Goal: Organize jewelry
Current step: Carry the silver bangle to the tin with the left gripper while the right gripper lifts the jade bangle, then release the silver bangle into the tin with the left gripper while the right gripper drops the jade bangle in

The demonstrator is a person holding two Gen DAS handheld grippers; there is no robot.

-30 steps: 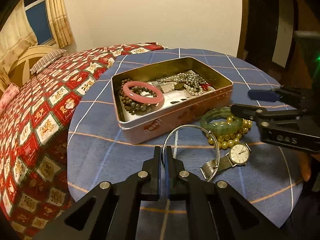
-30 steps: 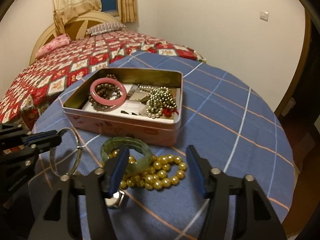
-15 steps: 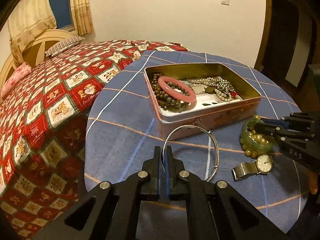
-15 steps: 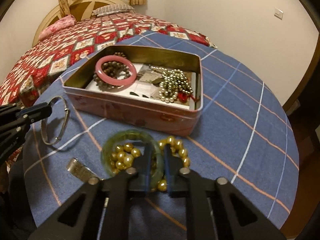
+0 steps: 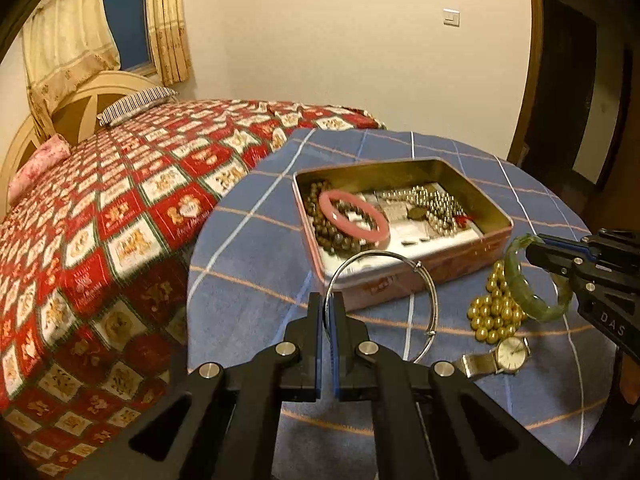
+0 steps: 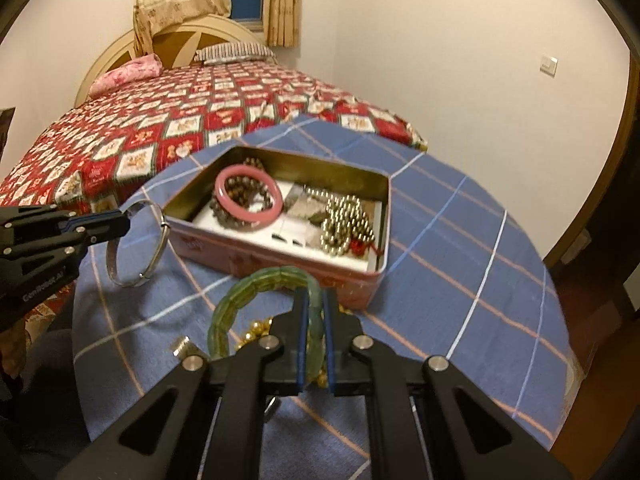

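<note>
A pink open tin (image 5: 420, 280) (image 6: 280, 264) stands on the blue checked table. It holds a pink bangle (image 5: 354, 218) (image 6: 248, 196), brown beads and a silver bead necklace (image 6: 348, 224). My left gripper (image 5: 328, 304) (image 6: 124, 220) is shut on a silver bangle (image 5: 424, 280) (image 6: 136, 248), held above the table left of the tin. My right gripper (image 6: 316, 304) (image 5: 530, 246) is shut on a green jade bangle (image 6: 240, 300) (image 5: 532, 300), lifted in front of the tin.
Gold beads (image 5: 496, 316) (image 6: 256, 330) and a wristwatch (image 5: 510, 354) lie on the table in front of the tin. A bed with a red patterned quilt (image 5: 120, 220) adjoins the table's far left side. A wall stands behind.
My right gripper closed on the green bangle and lifted it off the gold beads. My left gripper rose with the silver bangle and pulled back to the left.
</note>
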